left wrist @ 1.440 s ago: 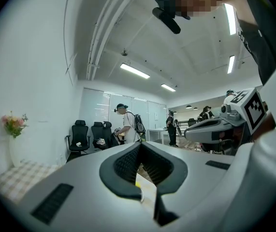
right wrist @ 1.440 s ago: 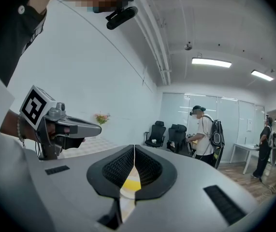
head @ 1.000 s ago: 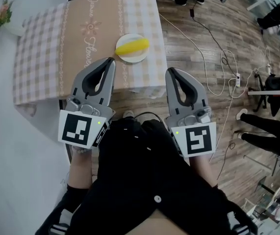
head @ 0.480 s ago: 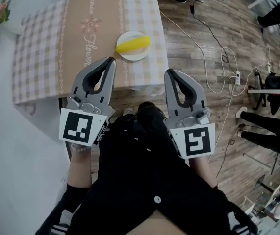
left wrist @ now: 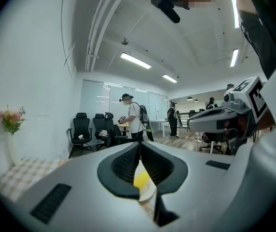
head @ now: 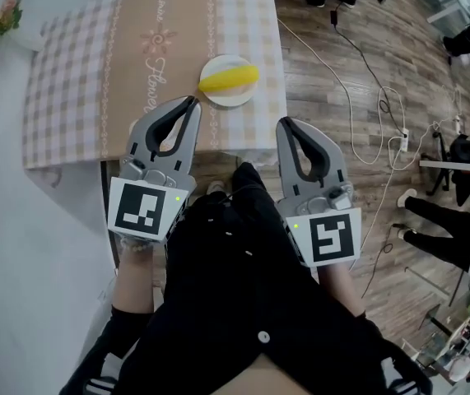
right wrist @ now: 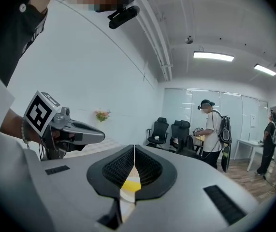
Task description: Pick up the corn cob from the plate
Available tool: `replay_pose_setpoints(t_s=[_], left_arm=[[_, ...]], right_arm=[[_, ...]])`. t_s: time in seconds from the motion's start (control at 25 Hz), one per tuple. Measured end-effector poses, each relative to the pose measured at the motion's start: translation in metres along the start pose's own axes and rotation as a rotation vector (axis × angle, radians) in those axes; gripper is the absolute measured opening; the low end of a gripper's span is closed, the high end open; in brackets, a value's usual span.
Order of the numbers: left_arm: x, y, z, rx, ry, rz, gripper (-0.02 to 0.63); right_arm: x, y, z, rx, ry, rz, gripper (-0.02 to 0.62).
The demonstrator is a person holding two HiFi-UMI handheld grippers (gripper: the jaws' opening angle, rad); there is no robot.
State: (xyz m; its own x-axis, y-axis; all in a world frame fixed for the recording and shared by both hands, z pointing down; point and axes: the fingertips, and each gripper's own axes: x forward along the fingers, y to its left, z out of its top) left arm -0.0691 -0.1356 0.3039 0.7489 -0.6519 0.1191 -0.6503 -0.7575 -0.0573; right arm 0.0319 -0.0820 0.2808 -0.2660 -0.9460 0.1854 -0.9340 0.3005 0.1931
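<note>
On the near right part of the table (head: 70, 97), which is draped in a beige-and-white checked cloth (head: 62, 130) with a brown printed panel down its middle, the yellow corn cob (head: 229, 77) lies on its side on the round white plate (head: 225, 99). It stretches across most of the plate's width, and neither of your tools touches it.

Your left gripper (head: 190, 102), grey plastic with black ribbed pads, reaches in over the near edge of the cloth. In the head view its tip shows just beside the plate's near-left rim, apart from it. The left gripper view has both jaws pressed together at the tip with nothing clamped. Through the shaped opening behind the tip you can see the cob (left wrist: 141, 180) and a sliver of the plate further off.

Your right gripper (head: 283, 123) shows with its tip at the cloth's near right corner, below and to the right of the plate and near it. Its jaws also meet at the tip and hold nothing; the cob (right wrist: 130, 182) shows through their opening in the same way.

A small bunch of pink flowers (head: 2, 19) stands by the table's far left corner. White cables (head: 358, 97) trail over the wood-plank floor (head: 317, 81) to your right. Both gripper views show black office chairs (left wrist: 92, 129) and a standing person (right wrist: 211, 129) across the room.
</note>
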Motion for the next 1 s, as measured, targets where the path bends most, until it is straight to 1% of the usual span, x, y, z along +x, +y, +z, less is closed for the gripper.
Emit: replay_pose_setpoints(t_s=[0.12, 0.4, 0.44, 0.52, 0.6, 0.76, 0.84, 0.92, 1.0], left_arm=[[0.011, -0.003, -0.003, -0.021, 0.036, 0.001, 0.015], [0.042, -0.007, -0.012, 0.016, 0.073, -0.021, 0.018], [0.047, -0.008, -0.015, 0.036, 0.076, -0.038, 0.028], [0.057, -0.011, -0.021, 0.087, 0.082, -0.079, 0.08], [0.066, -0.012, -0.027, 0.114, 0.107, -0.104, 0.111], [0.082, -0.008, -0.04, 0.135, 0.173, -0.15, 0.173], [0.091, -0.007, -0.05, 0.172, 0.213, -0.17, 0.194], [0.099, -0.006, -0.062, 0.204, 0.258, -0.18, 0.208], [0.108, -0.004, -0.073, 0.209, 0.294, -0.182, 0.228]], right_arm=[[0.007, -0.007, -0.002, 0.0, 0.002, 0.017, 0.043], [0.02, -0.029, -0.009, 0.009, 0.014, 0.037, 0.043], [0.022, -0.031, -0.011, 0.01, 0.016, 0.04, 0.043], [0.025, -0.036, -0.014, 0.015, 0.019, 0.047, 0.043], [0.028, -0.04, -0.015, 0.018, 0.022, 0.053, 0.041], [0.033, -0.05, -0.021, 0.022, 0.033, 0.066, 0.043], [0.036, -0.055, -0.026, 0.021, 0.046, 0.073, 0.042], [0.039, -0.058, -0.031, 0.027, 0.058, 0.078, 0.043], [0.042, -0.062, -0.033, 0.031, 0.061, 0.082, 0.043]])
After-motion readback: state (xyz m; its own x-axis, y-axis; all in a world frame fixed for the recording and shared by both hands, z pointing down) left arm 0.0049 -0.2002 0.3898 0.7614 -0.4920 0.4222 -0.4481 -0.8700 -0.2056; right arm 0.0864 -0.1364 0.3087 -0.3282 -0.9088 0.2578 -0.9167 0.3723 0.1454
